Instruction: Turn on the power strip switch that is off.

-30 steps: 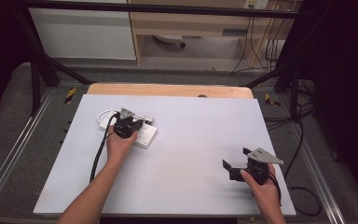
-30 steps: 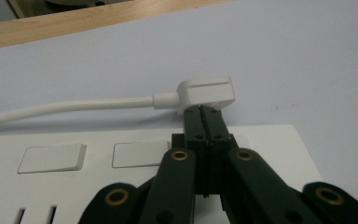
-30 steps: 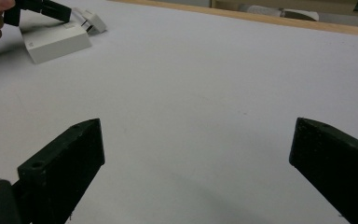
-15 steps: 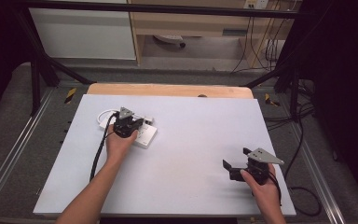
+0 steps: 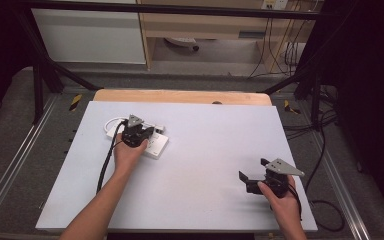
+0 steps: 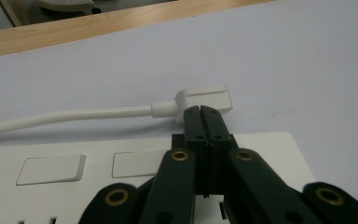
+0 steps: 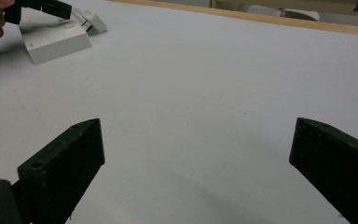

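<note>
A white power strip (image 5: 156,146) lies on the left part of the white tabletop (image 5: 210,135). Its white cable (image 6: 74,115) ends in a flat plug (image 6: 206,97) lying just past the strip's far edge. My left gripper (image 5: 149,133) hovers over the strip (image 6: 65,182). Its jaws are shut flat against each other with nothing between them, and their tips (image 6: 200,112) reach up to the plug. My right gripper (image 5: 253,170) rests low at the front right of the table. It (image 7: 196,154) stands wide open over bare surface, far from the strip (image 7: 56,43).
A wooden strip (image 5: 180,96) runs along the table's far edge. The left gripper's black cable (image 5: 105,165) trails along the forearm to the front. Black frame legs and loose cables (image 5: 325,150) lie on the floor to the right.
</note>
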Demonstrator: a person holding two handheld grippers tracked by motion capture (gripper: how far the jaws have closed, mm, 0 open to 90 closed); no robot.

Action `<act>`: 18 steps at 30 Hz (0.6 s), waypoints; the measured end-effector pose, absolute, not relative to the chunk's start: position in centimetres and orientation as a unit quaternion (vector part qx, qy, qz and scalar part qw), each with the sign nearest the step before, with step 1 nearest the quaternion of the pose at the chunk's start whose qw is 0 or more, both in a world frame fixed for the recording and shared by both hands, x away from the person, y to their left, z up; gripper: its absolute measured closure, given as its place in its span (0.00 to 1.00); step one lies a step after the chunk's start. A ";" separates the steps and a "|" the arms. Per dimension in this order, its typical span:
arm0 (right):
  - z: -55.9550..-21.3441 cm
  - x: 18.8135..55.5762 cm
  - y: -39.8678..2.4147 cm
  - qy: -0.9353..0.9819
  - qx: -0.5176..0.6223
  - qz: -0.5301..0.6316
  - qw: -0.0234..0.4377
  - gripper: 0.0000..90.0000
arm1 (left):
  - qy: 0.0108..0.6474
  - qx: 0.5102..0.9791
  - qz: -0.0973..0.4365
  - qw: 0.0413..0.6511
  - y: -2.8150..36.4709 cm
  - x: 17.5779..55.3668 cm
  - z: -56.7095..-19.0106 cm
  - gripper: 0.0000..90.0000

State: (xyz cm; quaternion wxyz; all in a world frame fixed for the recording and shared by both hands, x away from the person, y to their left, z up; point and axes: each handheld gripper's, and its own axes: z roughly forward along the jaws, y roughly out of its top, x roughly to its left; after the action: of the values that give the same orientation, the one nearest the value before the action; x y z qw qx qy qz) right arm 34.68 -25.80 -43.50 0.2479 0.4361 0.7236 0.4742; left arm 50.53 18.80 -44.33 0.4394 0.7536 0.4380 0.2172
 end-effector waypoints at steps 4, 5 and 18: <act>-43.5 34.7 -25.8 0.723 0.436 0.474 0.247 0.04 | 0.438 0.752 0.217 0.441 18.8 50.5 -44.3 1.00; -43.5 34.7 -25.8 0.724 0.436 0.474 0.247 0.04 | 0.438 0.752 0.218 0.441 18.8 50.5 -44.3 1.00; -43.5 34.7 -25.8 0.723 0.437 0.475 0.247 0.04 | 0.436 0.748 0.219 0.450 18.7 50.6 -44.2 0.93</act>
State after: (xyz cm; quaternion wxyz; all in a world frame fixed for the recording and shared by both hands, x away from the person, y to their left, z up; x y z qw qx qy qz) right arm 34.68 -25.81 -43.50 0.2470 0.4366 0.7232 0.4747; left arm 50.57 18.73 -44.18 0.4502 0.7476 0.4363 0.2190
